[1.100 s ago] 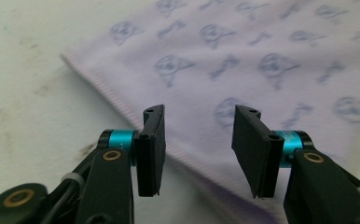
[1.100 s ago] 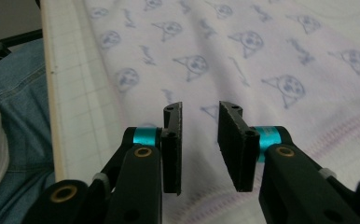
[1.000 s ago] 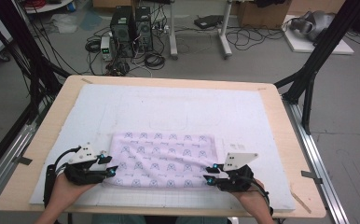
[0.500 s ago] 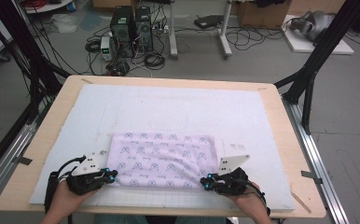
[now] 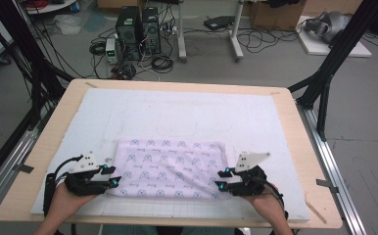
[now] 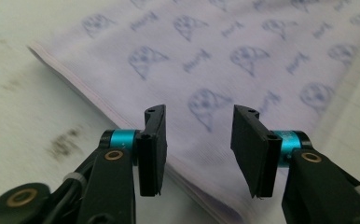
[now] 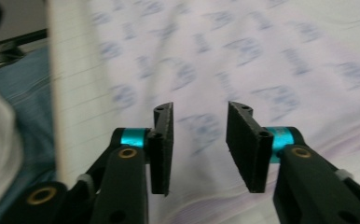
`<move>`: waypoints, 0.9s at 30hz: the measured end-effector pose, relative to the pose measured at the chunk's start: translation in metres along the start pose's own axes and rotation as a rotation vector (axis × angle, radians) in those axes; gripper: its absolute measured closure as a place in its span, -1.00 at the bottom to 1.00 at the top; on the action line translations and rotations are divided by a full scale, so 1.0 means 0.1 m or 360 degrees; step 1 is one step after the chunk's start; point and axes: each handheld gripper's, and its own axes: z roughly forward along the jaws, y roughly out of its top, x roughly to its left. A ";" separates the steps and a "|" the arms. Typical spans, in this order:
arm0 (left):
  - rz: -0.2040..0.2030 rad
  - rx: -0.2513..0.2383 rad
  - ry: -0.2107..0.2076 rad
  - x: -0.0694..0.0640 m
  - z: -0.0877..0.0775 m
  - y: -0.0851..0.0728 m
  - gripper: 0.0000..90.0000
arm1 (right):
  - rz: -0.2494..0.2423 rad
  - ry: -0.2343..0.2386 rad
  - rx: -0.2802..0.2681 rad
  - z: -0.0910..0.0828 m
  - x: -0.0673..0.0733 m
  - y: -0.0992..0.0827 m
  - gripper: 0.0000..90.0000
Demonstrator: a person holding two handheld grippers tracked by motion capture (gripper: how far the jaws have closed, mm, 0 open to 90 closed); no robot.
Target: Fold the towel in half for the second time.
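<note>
Cloth (image 5: 170,169), pale lilac with a repeated blue print, lies folded flat on the white mat (image 5: 187,112) that covers the tabletop (image 5: 295,127), toward the 6 o'clock edge in the high view, its long sides running from 9 to 3 o'clock. The left hand-held gripper (image 5: 109,175) sits at the cloth's 9 o'clock end near the lower corner, and the right hand-held gripper (image 5: 221,179) sits at the 3 o'clock end near the other lower corner; each points inward at the fabric, with the person's hands coming in from 6 o'clock. In the left gripper view the left hand-held gripper (image 6: 199,144) has its jaws standing apart, having just been opening, with nothing pinched between them; the stacked hemmed edges of the cloth (image 6: 243,60) run diagonally from 10 o'clock down under the jaws toward 5 o'clock. In the right gripper view the right hand-held gripper (image 7: 200,142) likewise has its jaws parted after just opening, hovering over the printed cloth (image 7: 271,51) with no fabric between the pads, the mat's near edge at 9 o'clock.
</note>
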 end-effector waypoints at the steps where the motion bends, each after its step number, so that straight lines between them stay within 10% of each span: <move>1: -0.0029 -0.0012 0.0015 0.05 0.03 0.04 0.15 | 0.0007 -0.0025 -0.0008 0.01 -0.07 0.03 0.29; 7: -0.0038 -0.0030 0.0168 0.31 0.24 0.20 0.16 | 0.0087 -0.0191 -0.0009 0.14 -0.44 0.15 0.10; 13: -0.0214 -0.0003 0.0237 0.60 0.48 0.27 0.01 | 0.0174 -0.0256 0.0015 0.30 -0.78 0.19 -0.09; 27: -0.0267 0.0066 0.0198 0.68 0.66 0.21 -0.04 | 0.0231 -0.0139 0.0110 0.50 -0.91 0.10 0.08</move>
